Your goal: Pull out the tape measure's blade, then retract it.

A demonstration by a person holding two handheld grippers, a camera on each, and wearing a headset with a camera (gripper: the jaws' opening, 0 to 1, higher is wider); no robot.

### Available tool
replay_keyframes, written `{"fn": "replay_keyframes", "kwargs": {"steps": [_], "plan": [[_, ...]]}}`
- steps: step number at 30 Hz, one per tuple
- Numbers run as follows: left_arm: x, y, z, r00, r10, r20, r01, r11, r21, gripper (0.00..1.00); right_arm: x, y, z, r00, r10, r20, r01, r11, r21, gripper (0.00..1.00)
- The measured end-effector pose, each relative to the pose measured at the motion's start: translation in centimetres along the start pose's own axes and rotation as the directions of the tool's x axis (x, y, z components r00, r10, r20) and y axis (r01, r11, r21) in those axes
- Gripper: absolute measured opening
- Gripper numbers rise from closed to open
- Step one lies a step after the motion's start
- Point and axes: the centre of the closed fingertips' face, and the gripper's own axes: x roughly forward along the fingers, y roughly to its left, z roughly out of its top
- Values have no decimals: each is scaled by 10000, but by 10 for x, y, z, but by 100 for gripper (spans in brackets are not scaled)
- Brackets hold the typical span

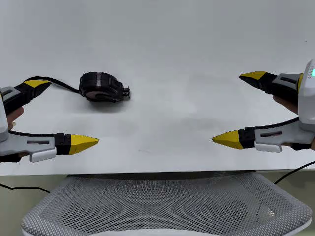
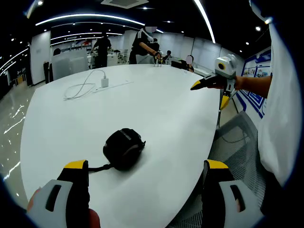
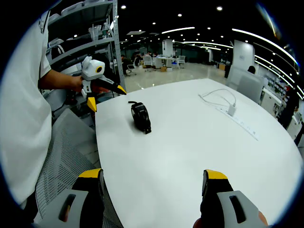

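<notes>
Both claws released, tape measure lying untouched on the table.

In the head view the tape measure (image 1: 102, 87) lay on the white table (image 1: 197, 44) in the left half of the frame, its blade tip facing right with no blade drawn out. Its black strap (image 1: 66, 87) trailed left to the far jaw of the left gripper (image 1: 71, 111), whose jaws were spread wide at the left edge; whether strap and jaw touched could not be told. The right gripper (image 1: 227, 108) hung at the right edge, jaws equally wide, well apart from the tape measure. A mesh chair (image 1: 162, 206) filled the bottom of the frame.
</notes>
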Motion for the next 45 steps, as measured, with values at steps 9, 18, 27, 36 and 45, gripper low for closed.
{"fn": "replay_keyframes", "kwargs": {"steps": [9,18,27,36,45], "plan": [[-2,2,-1,10000,36,-54,-35,10000,30,99,1,0,3,10000,3,72,-3,10000,-66,86],[-4,4,-3,9998,109,-160,-108,9999,59,99,0,-3,6,9999,-88,138,90,9999,-128,86],[-5,9,0,9998,150,-101,-149,9998,114,98,1,-5,6,9998,-75,176,76,10000,-34,86],[-5,13,-4,9994,165,-288,-162,9998,117,99,4,-9,6,9998,-34,215,35,10000,-67,85],[-4,19,-5,9990,163,-427,-149,9994,326,99,5,-10,6,9997,-13,252,14,10000,-50,85]]}}
